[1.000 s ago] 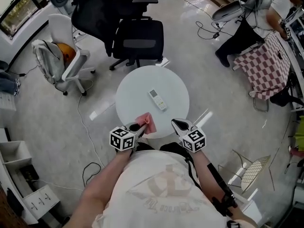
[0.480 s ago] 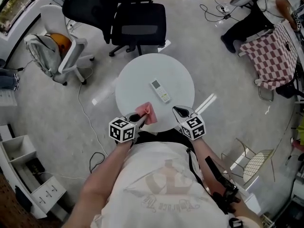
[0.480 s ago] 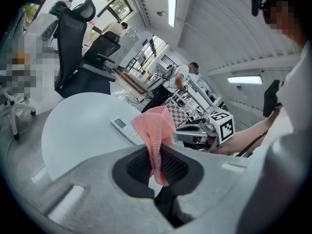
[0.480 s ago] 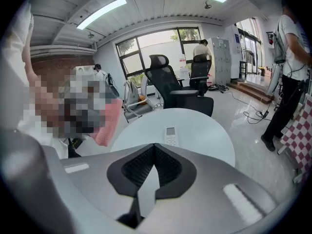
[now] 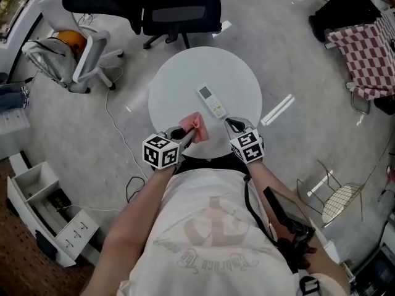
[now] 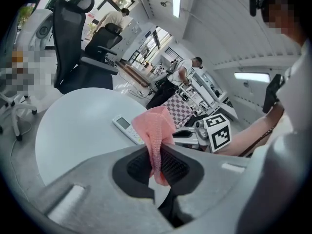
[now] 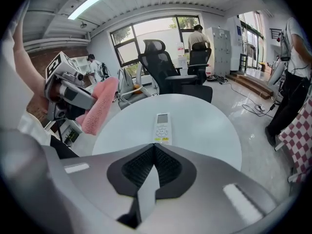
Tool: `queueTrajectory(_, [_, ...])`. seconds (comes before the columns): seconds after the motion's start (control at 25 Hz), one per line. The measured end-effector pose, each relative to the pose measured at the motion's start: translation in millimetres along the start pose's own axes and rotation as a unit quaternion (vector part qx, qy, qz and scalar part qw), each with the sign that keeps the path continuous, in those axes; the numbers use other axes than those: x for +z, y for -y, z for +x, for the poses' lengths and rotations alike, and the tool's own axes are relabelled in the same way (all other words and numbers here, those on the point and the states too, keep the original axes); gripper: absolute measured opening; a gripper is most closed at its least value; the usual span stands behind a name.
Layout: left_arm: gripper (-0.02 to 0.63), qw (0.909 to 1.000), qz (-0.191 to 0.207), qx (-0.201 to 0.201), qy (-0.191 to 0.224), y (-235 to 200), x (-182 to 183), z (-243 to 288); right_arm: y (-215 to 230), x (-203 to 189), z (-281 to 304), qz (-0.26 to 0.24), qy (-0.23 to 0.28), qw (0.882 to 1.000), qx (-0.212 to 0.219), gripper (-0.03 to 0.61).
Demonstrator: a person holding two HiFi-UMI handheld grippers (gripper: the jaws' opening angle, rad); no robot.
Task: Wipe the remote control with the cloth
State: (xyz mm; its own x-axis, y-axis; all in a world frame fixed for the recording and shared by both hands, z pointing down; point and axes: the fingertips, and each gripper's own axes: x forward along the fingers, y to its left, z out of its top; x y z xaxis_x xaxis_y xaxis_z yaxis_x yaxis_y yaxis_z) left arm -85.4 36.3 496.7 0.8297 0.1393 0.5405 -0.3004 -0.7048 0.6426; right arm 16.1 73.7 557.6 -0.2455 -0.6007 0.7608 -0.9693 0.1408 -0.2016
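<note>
A white remote control (image 5: 211, 101) (image 7: 161, 127) (image 6: 127, 128) lies near the middle of the round white table (image 5: 179, 82). My left gripper (image 5: 187, 132) (image 6: 157, 161) is shut on a pink cloth (image 5: 197, 126) (image 6: 157, 133) (image 7: 98, 106), which hangs over the table's near edge, left of the remote. Just in front of the remote's near end, my right gripper (image 5: 232, 126) (image 7: 153, 165) is shut with nothing between its jaws.
A black office chair (image 5: 180, 6) (image 7: 168, 72) stands at the table's far side and a white chair (image 5: 68, 42) at the left. A cable (image 5: 114, 134) runs over the floor to the left. People stand in the background of both gripper views.
Both grippers have moved forward over the table's near edge, toward the remote. The pink cloth has travelled with the left gripper. My head view has shifted so the table sits higher.
</note>
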Motion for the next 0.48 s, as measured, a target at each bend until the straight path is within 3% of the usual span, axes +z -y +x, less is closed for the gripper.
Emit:
queueTrajectory(0.16, [0.018, 0.9999, 0.002, 0.002, -0.012, -6.6, 5.9, 9.4, 8.1, -2.1, 17.9, -0.007, -0.009, 1.000, -0.013, 0.029])
queueTrajectory(0.48, [0.018, 0.9994, -0.001, 0.007, -0.034, -21.5, 9.4, 18.5, 7.4, -14.9, 42.4, -0.017, -0.054, 0.998, -0.028, 0.225])
